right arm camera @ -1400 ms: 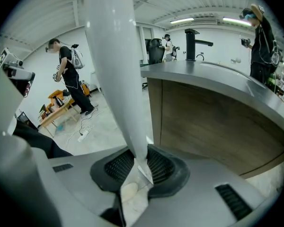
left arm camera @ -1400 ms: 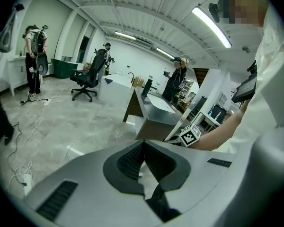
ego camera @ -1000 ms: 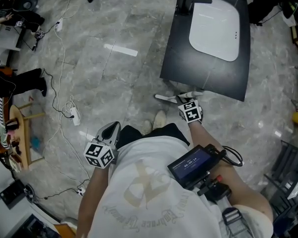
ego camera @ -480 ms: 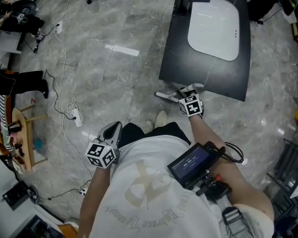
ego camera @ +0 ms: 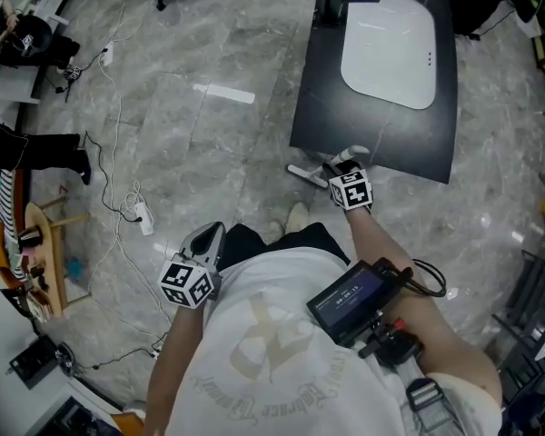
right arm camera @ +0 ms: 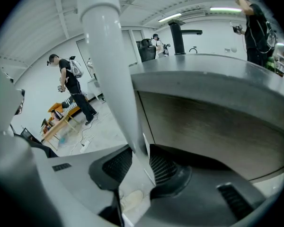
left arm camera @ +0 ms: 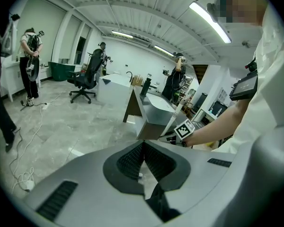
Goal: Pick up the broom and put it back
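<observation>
Broom handle (right arm camera: pixel 109 70) leans at the tabletop's (ego camera: pixel 318 107) near edge, between my right gripper's (right arm camera: pixel 138 155) fingers, which have just been opening and sit loose around it. My left gripper's (left arm camera: pixel 142 148) fingers are closed, empty.

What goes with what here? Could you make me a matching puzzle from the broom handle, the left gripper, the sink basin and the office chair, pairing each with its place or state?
Column one:
1. broom handle
2. left gripper
3. sink basin
4. office chair

Column two:
A. white, set into the dark counter
B. jaws together, nothing between them
C. on the grey floor, far across the room
D. standing between the jaws of the right gripper

Pairs: 1-D, 2-B, 3-A, 4-C.

Note: the right gripper's jaws have just been opening, with the handle between them.
</observation>
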A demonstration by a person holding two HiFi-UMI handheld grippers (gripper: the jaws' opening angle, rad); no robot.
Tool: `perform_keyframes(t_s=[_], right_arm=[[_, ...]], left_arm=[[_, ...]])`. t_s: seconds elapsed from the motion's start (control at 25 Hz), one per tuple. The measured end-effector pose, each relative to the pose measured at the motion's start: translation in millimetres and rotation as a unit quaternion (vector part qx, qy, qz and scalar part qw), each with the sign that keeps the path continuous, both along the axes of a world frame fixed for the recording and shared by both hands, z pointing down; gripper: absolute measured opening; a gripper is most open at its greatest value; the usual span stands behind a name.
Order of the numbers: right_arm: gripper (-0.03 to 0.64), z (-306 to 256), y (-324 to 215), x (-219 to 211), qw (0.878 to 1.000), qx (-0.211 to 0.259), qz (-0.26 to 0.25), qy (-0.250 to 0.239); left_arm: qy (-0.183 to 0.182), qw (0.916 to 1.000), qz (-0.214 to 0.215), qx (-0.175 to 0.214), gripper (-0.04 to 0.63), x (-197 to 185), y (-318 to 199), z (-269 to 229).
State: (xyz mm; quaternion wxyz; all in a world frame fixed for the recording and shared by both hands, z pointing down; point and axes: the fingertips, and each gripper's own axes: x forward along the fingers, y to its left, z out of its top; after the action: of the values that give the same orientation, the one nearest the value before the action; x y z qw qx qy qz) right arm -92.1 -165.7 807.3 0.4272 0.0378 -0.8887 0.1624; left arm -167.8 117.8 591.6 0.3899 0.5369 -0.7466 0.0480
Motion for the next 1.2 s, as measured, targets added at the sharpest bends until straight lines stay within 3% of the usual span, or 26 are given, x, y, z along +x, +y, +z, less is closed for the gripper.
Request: perform_keyframes(t_s=[0.6,1.0,1.2], right_arm=[[0.209,-5.2,-4.6,7.2,0.999,-0.018,0.022,-0.015],[0.209,-32.2,-2.1,30.3,0.998,-0.011,0.054,-0.039],[0.205,-57.1,6.2,51.7,0.996,-0.001,0.077,-0.051]], left_arm=[[-0.006,0.9999,0.005,0.010,0.012,-3.7,-6.2,-4.8],[0.003,0.9985,0.042,0.034,0.012,-19.4,-24.9,-2.4],[0.019,0.9946,0.088,0.052,0.012,-24.2,-47.3,5.8]])
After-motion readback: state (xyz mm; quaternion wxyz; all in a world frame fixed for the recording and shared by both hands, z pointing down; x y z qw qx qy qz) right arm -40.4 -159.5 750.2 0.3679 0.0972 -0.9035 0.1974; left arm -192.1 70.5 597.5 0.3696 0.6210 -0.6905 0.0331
